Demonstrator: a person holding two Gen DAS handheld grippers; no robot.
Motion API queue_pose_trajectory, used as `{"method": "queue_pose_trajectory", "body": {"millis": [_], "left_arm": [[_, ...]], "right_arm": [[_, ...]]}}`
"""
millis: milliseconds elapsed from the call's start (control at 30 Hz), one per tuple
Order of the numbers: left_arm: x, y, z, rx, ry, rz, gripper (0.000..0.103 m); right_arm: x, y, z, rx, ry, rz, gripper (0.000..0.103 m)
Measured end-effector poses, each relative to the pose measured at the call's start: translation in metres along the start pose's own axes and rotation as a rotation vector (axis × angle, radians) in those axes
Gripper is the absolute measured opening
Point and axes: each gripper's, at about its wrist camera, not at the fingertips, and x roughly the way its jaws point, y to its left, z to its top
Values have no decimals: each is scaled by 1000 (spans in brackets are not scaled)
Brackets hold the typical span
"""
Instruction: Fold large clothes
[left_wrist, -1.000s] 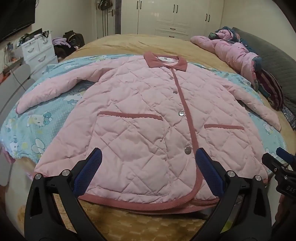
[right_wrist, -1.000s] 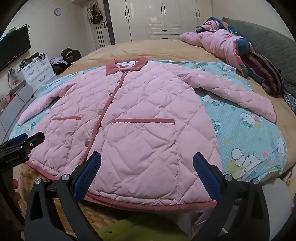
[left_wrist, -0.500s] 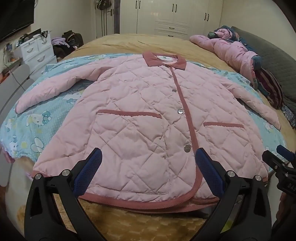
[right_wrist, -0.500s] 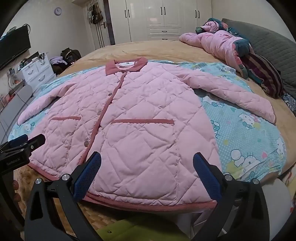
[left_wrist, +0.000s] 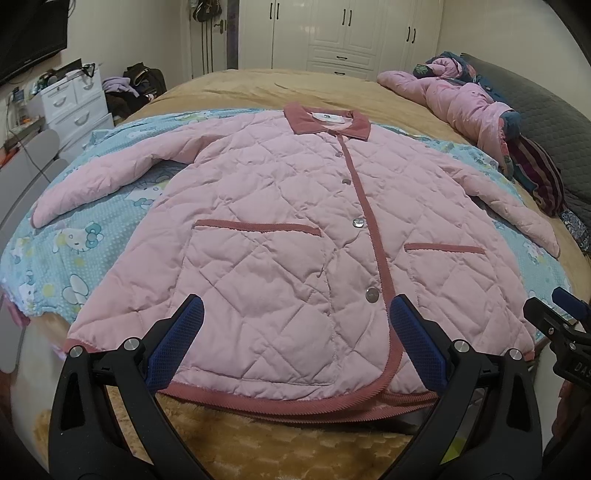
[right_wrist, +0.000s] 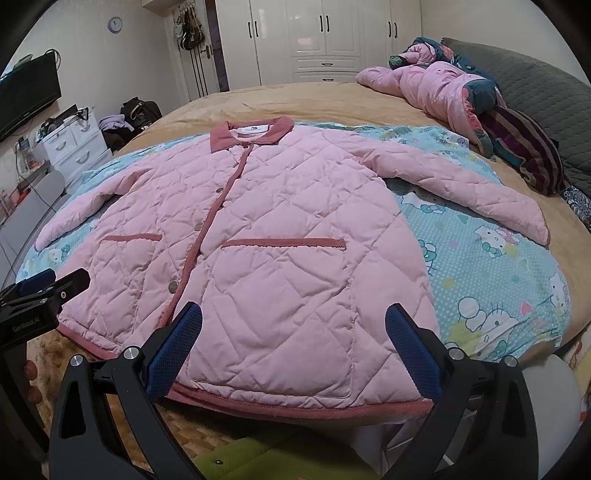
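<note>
The jacket (left_wrist: 280, 236) is pale pink, quilted in a diamond pattern, with dusty rose collar, placket, pocket edges and hem, and silver snaps. Under the jacket lies a light blue sheet (right_wrist: 487, 266) dotted white and printed with white cartoon cats. Beyond the jacket's collar the bed cover (left_wrist: 295, 85) is tan. Right of the jacket, a pink garment (right_wrist: 424, 88) meets dark striped cloth (right_wrist: 528, 147). The left tongs (left_wrist: 295, 345) and right tongs (right_wrist: 293, 345) are black with blue textured pads.
</note>
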Motion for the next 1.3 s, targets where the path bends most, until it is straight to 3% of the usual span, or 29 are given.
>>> {"method": "queue_pose_trajectory", "body": {"millis": [1067, 1300], "left_arm": [[0, -1, 0, 0, 2, 0, 95], [7, -13, 10, 5, 13, 5, 95]], "right_arm": [[3, -3, -1, 15, 8, 16, 99], [12, -6, 12, 2, 15, 22, 99]]}}
